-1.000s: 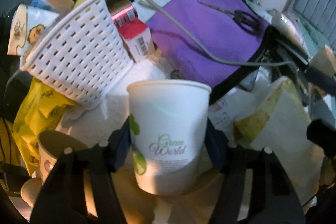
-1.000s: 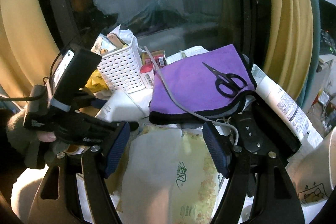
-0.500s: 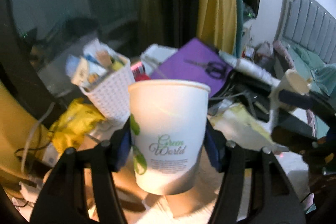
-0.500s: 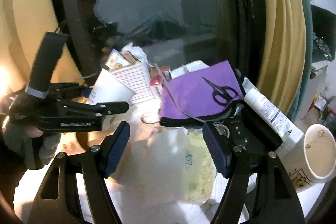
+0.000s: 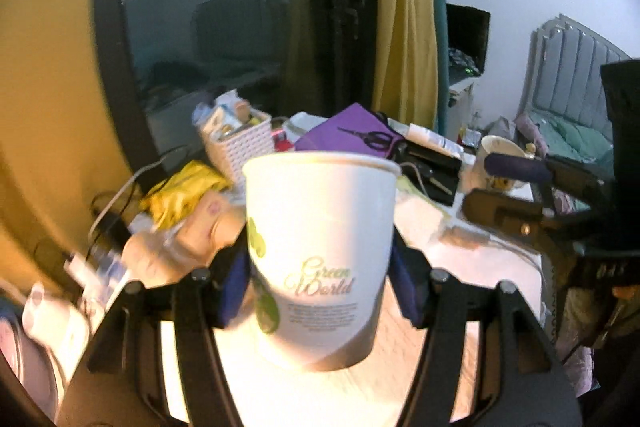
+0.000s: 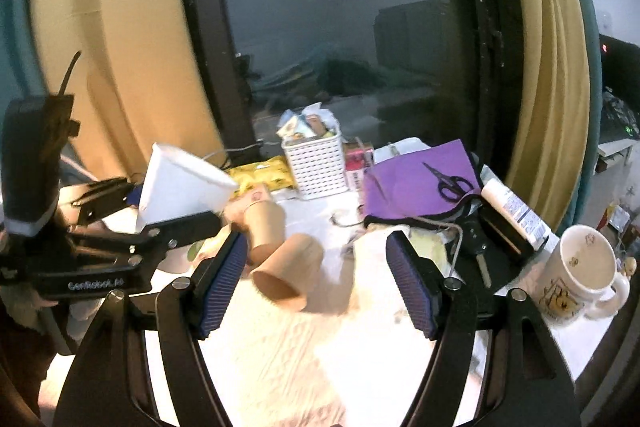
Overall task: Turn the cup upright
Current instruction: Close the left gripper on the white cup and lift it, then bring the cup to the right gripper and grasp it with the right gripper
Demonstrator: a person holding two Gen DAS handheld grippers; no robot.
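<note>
**Cup in grip, off the tabletop, placement pending**

My left gripper (image 5: 320, 287) has its fingers closed on the white paper cup (image 5: 320, 251), which sits between them, rim up in my left view. It appears lifted above the tabletop (image 6: 280, 359). My right gripper (image 6: 316, 279) is spread wide, holding nothing; two tan cups (image 6: 280, 255) lie ahead of it. Step: carrying. Next: lower base-first onto bare tabletop, then release.

"Green World" in green script on white paper cup (image 5: 318, 259), centre frame; "GenRobot.AI" on left gripper (image 6: 168, 203) body, lower left.
</note>
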